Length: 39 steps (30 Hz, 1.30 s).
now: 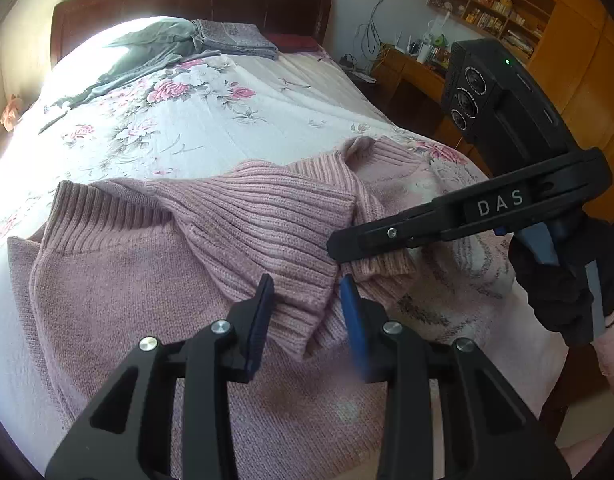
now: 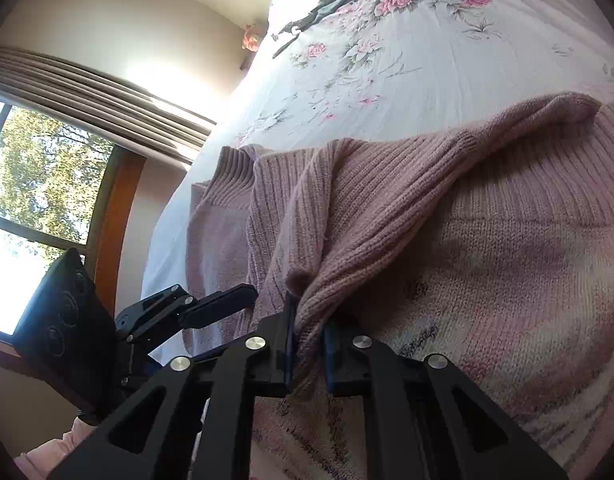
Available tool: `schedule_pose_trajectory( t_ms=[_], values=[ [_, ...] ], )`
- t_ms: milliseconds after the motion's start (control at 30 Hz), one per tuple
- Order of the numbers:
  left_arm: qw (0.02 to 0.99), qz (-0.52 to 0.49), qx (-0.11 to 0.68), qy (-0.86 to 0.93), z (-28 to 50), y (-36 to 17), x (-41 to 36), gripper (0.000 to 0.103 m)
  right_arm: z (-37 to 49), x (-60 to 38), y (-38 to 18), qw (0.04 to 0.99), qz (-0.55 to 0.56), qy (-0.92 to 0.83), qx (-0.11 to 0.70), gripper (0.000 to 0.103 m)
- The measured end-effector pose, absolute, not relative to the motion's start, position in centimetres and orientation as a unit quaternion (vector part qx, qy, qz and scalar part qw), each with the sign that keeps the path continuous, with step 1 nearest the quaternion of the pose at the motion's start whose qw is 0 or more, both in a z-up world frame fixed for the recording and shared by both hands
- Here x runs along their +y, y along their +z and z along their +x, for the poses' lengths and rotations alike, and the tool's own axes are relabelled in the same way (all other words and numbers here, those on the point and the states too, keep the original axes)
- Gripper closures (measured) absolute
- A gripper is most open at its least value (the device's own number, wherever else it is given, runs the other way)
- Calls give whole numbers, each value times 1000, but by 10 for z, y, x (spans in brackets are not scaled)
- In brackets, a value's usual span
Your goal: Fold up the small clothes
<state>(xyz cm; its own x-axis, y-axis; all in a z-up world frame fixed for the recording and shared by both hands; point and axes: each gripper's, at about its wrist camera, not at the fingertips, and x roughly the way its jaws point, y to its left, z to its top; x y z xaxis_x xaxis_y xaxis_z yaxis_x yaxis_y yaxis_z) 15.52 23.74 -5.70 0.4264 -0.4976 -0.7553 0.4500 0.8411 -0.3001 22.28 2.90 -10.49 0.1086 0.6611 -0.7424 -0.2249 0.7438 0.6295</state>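
A pink knit sweater (image 1: 139,304) lies spread on the bed, its ribbed sleeves folded across the body. In the left wrist view, one sleeve's cuff (image 1: 303,304) lies between the blue pads of my left gripper (image 1: 307,312), whose fingers stand apart and open. My right gripper (image 2: 309,340) is shut on the other sleeve (image 2: 347,264), with the knit pinched between its pads. From the left wrist view the right gripper (image 1: 336,249) reaches in from the right over that sleeve's cuff (image 1: 383,268). The left gripper (image 2: 243,294) shows at the sweater's left edge.
The bed has a white floral sheet (image 1: 211,120). Grey clothes (image 1: 155,48) and a folded cloth (image 1: 235,38) lie by the dark headboard (image 1: 187,0). A desk (image 1: 407,68) and shelves stand to the right. A black-gloved hand (image 1: 555,292) holds the right gripper. A window (image 2: 35,184) is at left.
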Motion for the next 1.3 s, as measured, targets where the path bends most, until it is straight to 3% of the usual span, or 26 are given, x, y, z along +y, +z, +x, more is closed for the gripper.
schedule_pose_trajectory(
  t_ms=[100,300,400,500,667,833,1033,1300],
  values=[
    [857,-48,434,-274,150,-42,252,57,214,19,-96,730,187,296,587,94],
    [833,-34,493,-247,164,-79,247,55,211,14,-128,725,185,273,604,96],
    [838,-49,484,-247,161,-86,248,54,209,11,-131,724,194,276,601,96],
    [838,-49,487,-240,160,-78,249,56,202,-1,-123,718,222,289,592,90],
    [855,-36,459,-240,157,-45,247,55,174,-50,-76,767,211,260,547,60],
    [863,-41,436,-252,168,-24,225,54,155,-126,-63,790,235,178,537,51],
    [849,-28,452,-271,178,-38,184,54,145,-190,-106,762,288,138,563,47],
    [835,-20,479,-269,178,-65,169,54,151,-190,-163,700,366,180,587,47]
  ],
)
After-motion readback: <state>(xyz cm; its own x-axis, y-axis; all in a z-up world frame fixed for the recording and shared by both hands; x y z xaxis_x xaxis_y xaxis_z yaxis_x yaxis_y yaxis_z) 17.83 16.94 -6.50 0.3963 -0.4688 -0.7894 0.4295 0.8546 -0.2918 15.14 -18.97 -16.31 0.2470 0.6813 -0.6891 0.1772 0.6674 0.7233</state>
